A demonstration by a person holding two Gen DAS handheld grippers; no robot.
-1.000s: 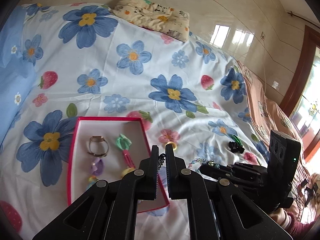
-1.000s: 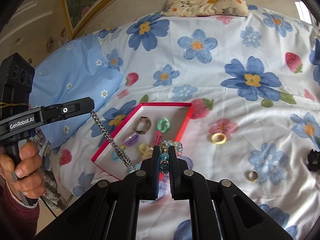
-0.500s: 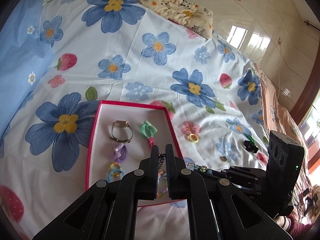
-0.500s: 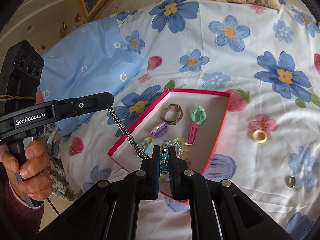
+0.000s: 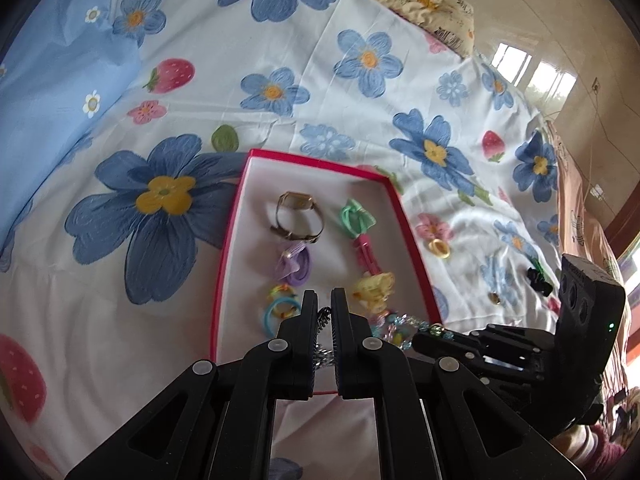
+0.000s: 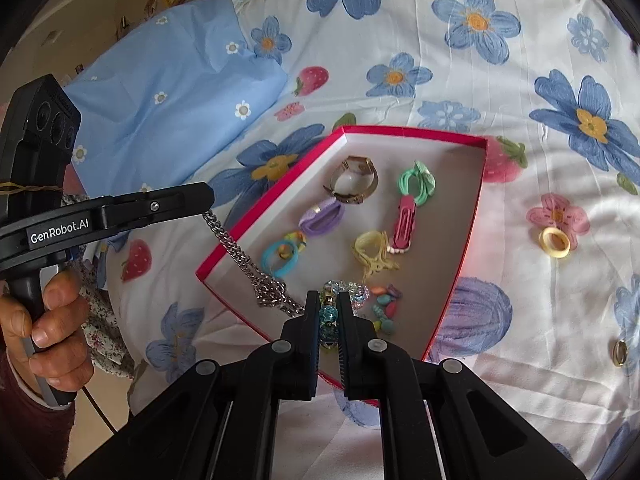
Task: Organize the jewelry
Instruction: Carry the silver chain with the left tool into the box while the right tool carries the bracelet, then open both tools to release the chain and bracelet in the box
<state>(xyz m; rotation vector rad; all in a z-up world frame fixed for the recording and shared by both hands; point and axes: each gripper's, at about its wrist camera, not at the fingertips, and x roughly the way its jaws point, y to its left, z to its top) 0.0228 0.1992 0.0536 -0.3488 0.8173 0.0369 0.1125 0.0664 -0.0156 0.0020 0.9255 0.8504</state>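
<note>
both pieces now over the box, ready to lay down

over the last second you have carried both grippers in from the open bedspread to the red box (image 6: 464, 248). the right gripper (image 6: 329, 316) now sits over the box's 6 o'clock corner instead of short of it. its jaws are nearly closed, pinching the beaded bracelet (image 6: 329, 314), whose beads trail onto the lining just beyond the tips. the left gripper (image 5: 325, 314) has its jaws almost together on the silver chain (image 6: 248, 256); in the right wrist view the chain hangs from it, crosses the box's 9 o'clock rim and bunches on the floor inside.

already in the box: a watch (image 5: 298, 216), a green bow clip (image 5: 358, 220), a purple tie (image 5: 294, 266) and a yellow tie (image 5: 372, 292).

this looks close to a release. a yellow ring (image 6: 554, 242) and a small gold ring (image 6: 620, 353) lie on the bed (image 6: 520, 80) at 3 o'clock of the box, so more trips look likely.
</note>
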